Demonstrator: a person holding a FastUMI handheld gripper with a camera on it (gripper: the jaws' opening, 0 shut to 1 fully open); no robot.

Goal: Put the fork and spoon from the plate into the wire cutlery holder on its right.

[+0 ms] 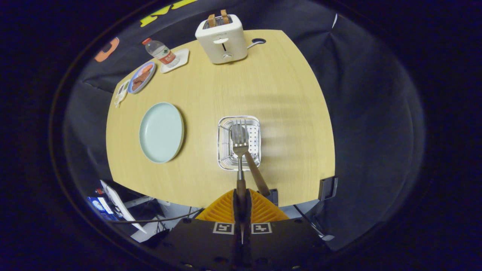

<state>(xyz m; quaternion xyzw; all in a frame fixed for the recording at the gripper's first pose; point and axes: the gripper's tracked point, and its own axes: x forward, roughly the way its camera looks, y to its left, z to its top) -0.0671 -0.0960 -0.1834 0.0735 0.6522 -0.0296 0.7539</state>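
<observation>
**Now over the holder: fork gripped by its handle**

Clenched on the fork (pixel 240 150): gripper (pixel 241 199) with both fingers pressed together on the brown wooden handle, no gap showing between them. Held pointing straight ahead, metal neck and four tines reaching out beyond the fingertips. Tines poised over the open top of the holder (pixel 238 143), near its middle; cannot tell whether touching the wire or hanging above it.

Already in the holder: a second utensil, presumably the spoon (pixel 255 171), its brown handle leaning out over the near rim, slanting toward the right finger, just beside the fork's neck. Bowl end hidden behind the fork head, so hard to confirm.

Holder itself: shiny wire, roughly square, with a perforated white floor showing through on the right side. Standing on the table (pixel 286 94), right of the plate (pixel 161 132), a clear gap between them.

Plate: pale green, round, bare of cutlery.

Farther back on the light wooden top: white toaster (pixel 222 39) with two slices standing up in its slots. Left of it, a water bottle (pixel 161 52) with red cap on a white coaster (pixel 177 60). Nearer the left edge, a small blue dish (pixel 141 77) carrying reddish-brown food.
</observation>
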